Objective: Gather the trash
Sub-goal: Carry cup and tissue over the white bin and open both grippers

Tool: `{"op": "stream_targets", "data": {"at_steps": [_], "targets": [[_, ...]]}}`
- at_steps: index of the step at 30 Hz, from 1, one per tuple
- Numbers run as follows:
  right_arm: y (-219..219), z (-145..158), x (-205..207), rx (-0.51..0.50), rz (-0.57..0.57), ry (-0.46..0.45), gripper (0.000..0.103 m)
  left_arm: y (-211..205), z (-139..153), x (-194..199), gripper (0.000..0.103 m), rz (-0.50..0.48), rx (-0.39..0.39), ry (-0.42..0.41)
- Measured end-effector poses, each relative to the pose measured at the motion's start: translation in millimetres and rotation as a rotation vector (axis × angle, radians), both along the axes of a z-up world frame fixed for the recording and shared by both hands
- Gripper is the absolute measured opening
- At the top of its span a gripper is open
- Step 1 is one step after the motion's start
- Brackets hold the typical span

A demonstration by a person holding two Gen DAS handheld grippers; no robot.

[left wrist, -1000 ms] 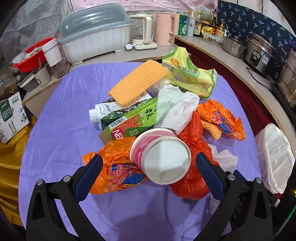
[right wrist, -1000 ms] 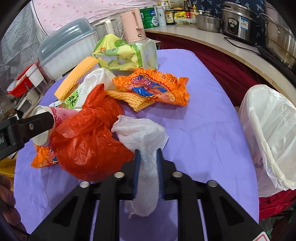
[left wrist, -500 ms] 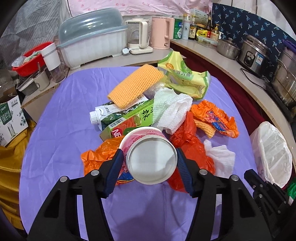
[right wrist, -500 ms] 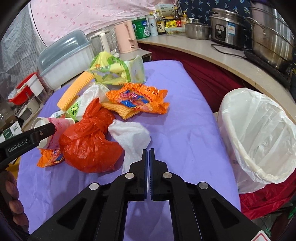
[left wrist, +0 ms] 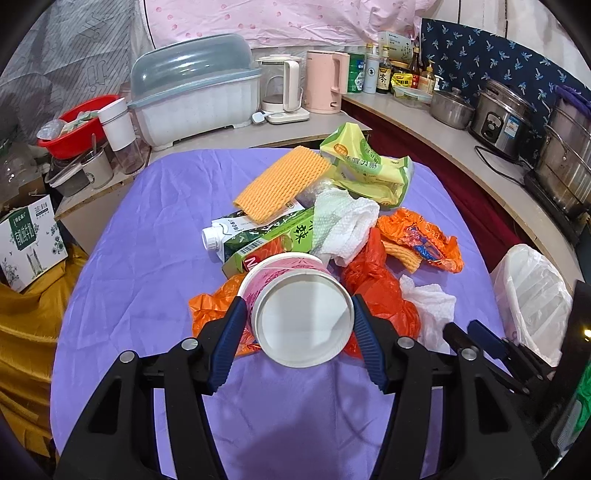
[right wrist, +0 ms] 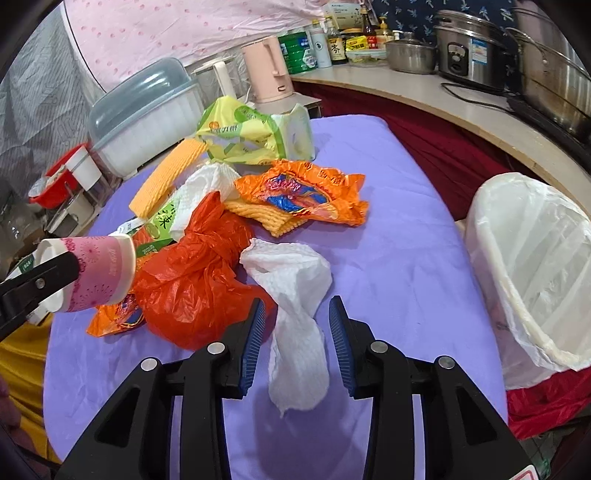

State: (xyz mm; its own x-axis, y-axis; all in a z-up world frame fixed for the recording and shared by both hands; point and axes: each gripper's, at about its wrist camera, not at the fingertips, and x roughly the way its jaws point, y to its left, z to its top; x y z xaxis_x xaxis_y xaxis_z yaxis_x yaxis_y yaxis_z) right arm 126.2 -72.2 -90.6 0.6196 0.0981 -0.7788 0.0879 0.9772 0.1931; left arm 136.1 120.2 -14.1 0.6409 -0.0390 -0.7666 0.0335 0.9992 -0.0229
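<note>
Left gripper [left wrist: 298, 325] pads clamp the pink paper cup [left wrist: 295, 306], tipped on its side above the trash pile on the purple tablecloth [left wrist: 147, 258]. Right gripper [right wrist: 297, 325] jaws are opening, the white paper towel [right wrist: 295, 295] lying loose between them, untouched. Green carton [left wrist: 273, 236] reads "绿". Lined bin [right wrist: 532, 266] stands beside the table.

Ahead of my claws I see a table with purple cloth [left wrist: 147, 229]. Beyond it hangs a pink dotted curtain [left wrist: 280, 22], and to the right curves a counter [left wrist: 424, 122] with pots [left wrist: 502, 114].
</note>
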Motion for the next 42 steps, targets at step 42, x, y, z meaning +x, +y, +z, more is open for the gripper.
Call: {"op": "stream_targets", "data": {"at_steps": [42], "targets": [[-255, 59, -108, 0.025, -0.461, -0.172, 0.003, -293, 21, -32, 0.055, -0.611, -0.049, -0.052]]}}
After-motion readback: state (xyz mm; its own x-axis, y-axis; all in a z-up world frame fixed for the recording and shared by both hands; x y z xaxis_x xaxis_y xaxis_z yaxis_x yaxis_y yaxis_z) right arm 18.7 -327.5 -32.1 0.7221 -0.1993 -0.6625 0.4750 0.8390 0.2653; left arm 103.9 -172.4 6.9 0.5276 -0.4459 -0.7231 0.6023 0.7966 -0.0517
